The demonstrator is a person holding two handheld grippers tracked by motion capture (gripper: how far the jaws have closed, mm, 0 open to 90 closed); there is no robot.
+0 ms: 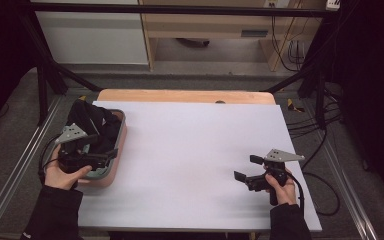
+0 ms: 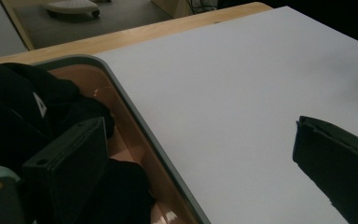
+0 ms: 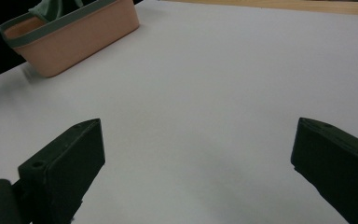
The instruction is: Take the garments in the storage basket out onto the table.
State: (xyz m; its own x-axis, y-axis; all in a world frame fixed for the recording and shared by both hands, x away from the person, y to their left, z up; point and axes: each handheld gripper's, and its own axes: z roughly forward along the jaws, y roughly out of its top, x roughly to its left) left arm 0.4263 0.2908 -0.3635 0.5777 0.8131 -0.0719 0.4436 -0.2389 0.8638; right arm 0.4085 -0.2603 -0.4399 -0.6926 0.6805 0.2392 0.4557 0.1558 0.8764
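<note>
Left claw (image 1: 92,150) hovers at the near right rim of the bin (image 1: 122,131), jaws wide apart, holding nothing. In the left gripper view one jaw sits over the black cloth (image 2: 14,107) inside the bin (image 2: 121,88), the other out over the white sheet (image 2: 242,93), so the claw straddles the rim. The cloth (image 1: 92,122) is bunched in the bin at the left side of the bench (image 1: 180,95), piled above the rim.

Right claw (image 1: 245,169) is well apart, near right, jaws also wide open and empty, pointing across the bare sheet (image 1: 195,150) toward the bin (image 3: 70,37).

The step in hand looks like grabbing the cloth out of the bin. To do it well: shift the left claw further left so both jaws clear the rim, drop onto a raised fold, close on fabric only. Pinching the rim along with the cloth would probably drag the bin. Lift straight up and slowly; a loose cloth may snag on the edge. The right claw could steady the bin's right wall if it slides.
</note>
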